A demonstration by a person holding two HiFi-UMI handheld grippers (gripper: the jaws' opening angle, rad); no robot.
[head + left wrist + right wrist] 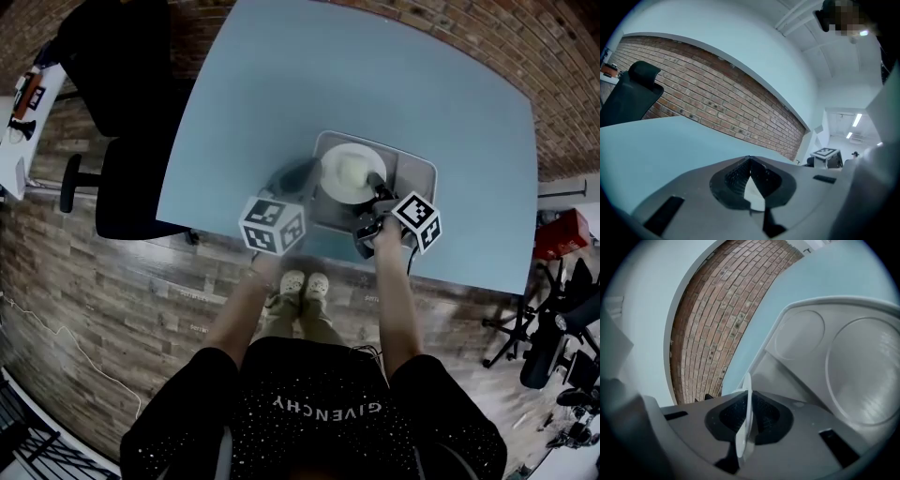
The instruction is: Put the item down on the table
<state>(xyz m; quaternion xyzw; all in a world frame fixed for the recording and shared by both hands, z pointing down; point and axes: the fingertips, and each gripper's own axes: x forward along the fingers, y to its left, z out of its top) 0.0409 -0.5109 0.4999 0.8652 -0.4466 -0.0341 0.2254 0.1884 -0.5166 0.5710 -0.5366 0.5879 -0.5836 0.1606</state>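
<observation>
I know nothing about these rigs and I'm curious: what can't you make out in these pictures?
- Head view: whether the tray touches the table or hangs above it; the camera looks straight down.
- Head view: the pale lump in the white dish is too small to name.
- Right gripper view: the tray beyond the rim clamped by the right gripper runs off the picture's edge.

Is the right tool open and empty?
No, the right tool is shut on the thin rim of the tray.
</observation>
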